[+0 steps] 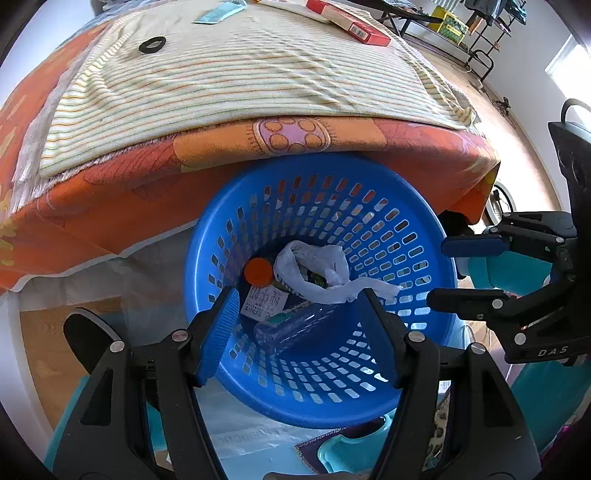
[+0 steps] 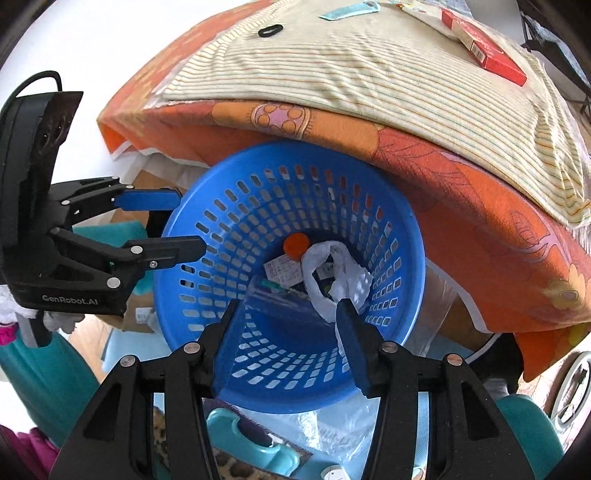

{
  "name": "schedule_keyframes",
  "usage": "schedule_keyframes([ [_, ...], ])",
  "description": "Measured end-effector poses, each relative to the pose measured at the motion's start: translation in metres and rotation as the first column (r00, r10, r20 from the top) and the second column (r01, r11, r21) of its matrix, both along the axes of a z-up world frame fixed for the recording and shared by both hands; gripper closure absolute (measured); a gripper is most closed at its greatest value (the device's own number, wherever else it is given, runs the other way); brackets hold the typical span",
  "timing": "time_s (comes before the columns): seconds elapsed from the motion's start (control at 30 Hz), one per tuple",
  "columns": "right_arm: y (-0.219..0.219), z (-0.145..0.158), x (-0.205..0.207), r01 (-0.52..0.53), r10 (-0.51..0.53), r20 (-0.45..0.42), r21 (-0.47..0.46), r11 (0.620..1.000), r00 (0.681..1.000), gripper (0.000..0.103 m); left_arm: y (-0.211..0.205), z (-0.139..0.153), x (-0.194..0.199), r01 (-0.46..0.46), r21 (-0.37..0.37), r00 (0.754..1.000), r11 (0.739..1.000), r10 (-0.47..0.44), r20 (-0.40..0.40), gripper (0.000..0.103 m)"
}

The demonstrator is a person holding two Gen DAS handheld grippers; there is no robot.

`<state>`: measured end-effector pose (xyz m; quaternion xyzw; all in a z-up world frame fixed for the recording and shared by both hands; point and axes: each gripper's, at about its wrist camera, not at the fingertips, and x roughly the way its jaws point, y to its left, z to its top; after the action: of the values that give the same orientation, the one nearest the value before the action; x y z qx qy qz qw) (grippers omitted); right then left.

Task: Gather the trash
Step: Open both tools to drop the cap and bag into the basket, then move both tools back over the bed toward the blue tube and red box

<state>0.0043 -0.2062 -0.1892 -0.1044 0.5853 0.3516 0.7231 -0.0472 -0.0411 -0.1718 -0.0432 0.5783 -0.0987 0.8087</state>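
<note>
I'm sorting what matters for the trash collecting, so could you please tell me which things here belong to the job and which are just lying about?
Part of the job:
- blue basket
- white bag, orange cap, paper slip and clear bottle inside it
- red box, black ring and teal wrapper, possibly trash, on the table

Lying about:
- striped cloth
- orange tablecloth

Black gripper (image 1: 295, 339) frames, blue-padded fingers (image 1: 218, 339), silver screws
</note>
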Motion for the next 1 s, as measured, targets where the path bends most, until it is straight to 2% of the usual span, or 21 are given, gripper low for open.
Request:
schedule_keyframes([
  [0.23,-0.003,0.011,0.007,0.025,-0.025,0.023,0.034,0.999,0.999,0.053,0.008,0.014,0.012,-0.017,-0.009,0.999,1.0,0.018,0.033,0.035],
  [0.5,-0.007,0.031,0.02,0.055,-0.061,0.068,0.089,0.995,0.996,0.052,0.03,0.039,0.042,-0.083,-0.041,0.994,0.996,0.086,0.07,0.035],
  [0.57,-0.008,0.037,0.025,0.065,-0.073,0.08,0.106,0.992,0.994,0.05,0.034,0.045,0.051,-0.092,-0.046,0.992,0.995,0.095,0.08,0.035],
  [0.7,-0.013,0.054,0.04,0.094,-0.112,0.121,0.142,0.985,0.986,0.039,0.037,0.057,0.07,-0.098,-0.054,0.99,0.994,0.103,0.101,0.035],
  [0.87,-0.017,0.073,0.059,0.123,-0.15,0.159,0.167,0.978,0.976,0.038,0.035,0.069,0.095,-0.076,-0.033,0.988,0.997,0.08,0.128,0.035],
  [1.0,-0.023,0.081,0.075,0.142,-0.172,0.156,0.183,0.973,0.973,0.037,0.039,0.076,0.12,-0.083,-0.03,0.986,0.996,0.086,0.142,0.035],
])
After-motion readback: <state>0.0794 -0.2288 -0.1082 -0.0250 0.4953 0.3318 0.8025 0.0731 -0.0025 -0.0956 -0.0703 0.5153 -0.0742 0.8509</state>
